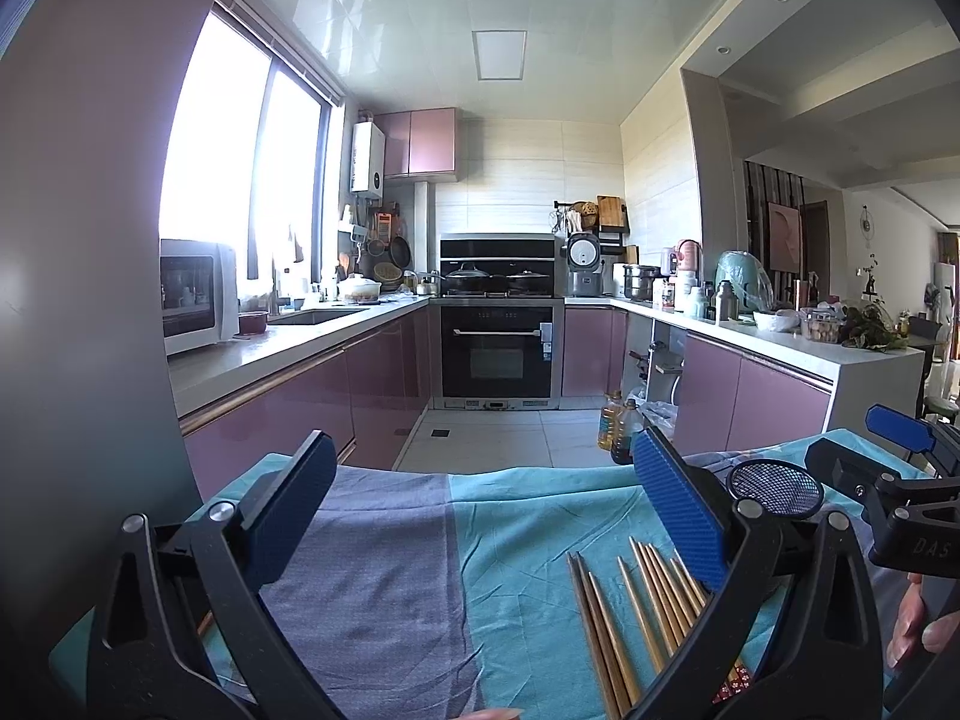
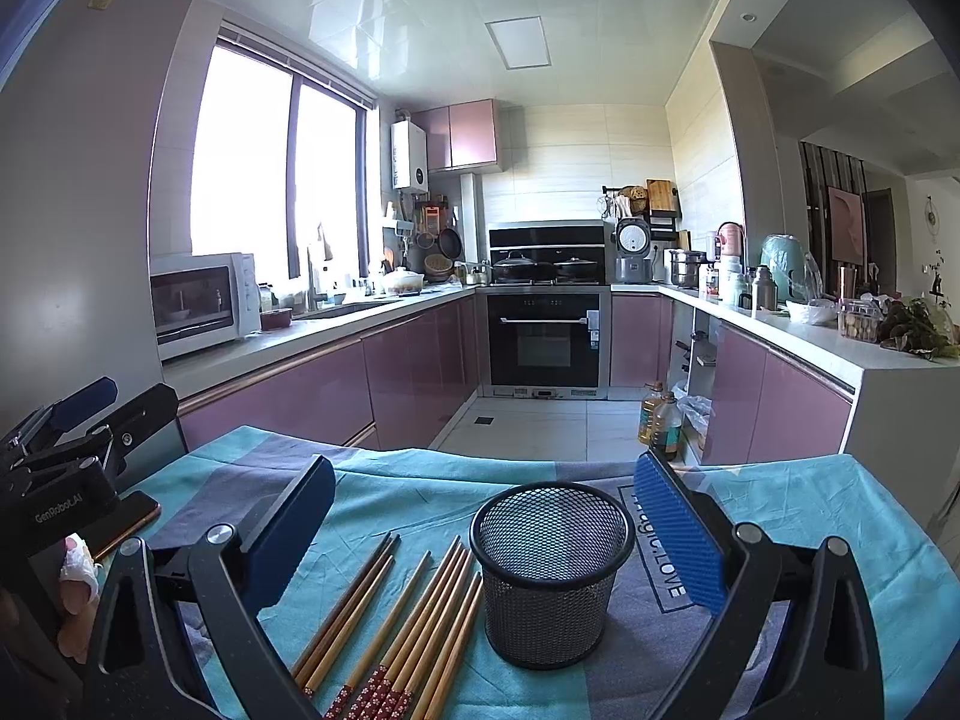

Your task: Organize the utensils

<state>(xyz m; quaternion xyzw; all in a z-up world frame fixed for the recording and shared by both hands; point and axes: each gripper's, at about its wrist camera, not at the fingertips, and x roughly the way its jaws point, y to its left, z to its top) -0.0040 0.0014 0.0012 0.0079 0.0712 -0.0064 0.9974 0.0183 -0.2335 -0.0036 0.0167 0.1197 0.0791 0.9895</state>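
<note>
Chopsticks (image 2: 396, 618) lie loose on the teal tablecloth (image 2: 420, 474), fanned in the lower middle of the right wrist view, long axes running from lower left up toward upper right, patterned ends nearest the camera. Mesh holder (image 2: 552, 570) stands upright just beside them, to their right. Right gripper (image 2: 480, 540) is spread wide and empty, framing both, so it looks like the nearer one. Left gripper (image 1: 480, 516) is spread too, with the chopsticks (image 1: 636, 618) at its lower right.
</note>
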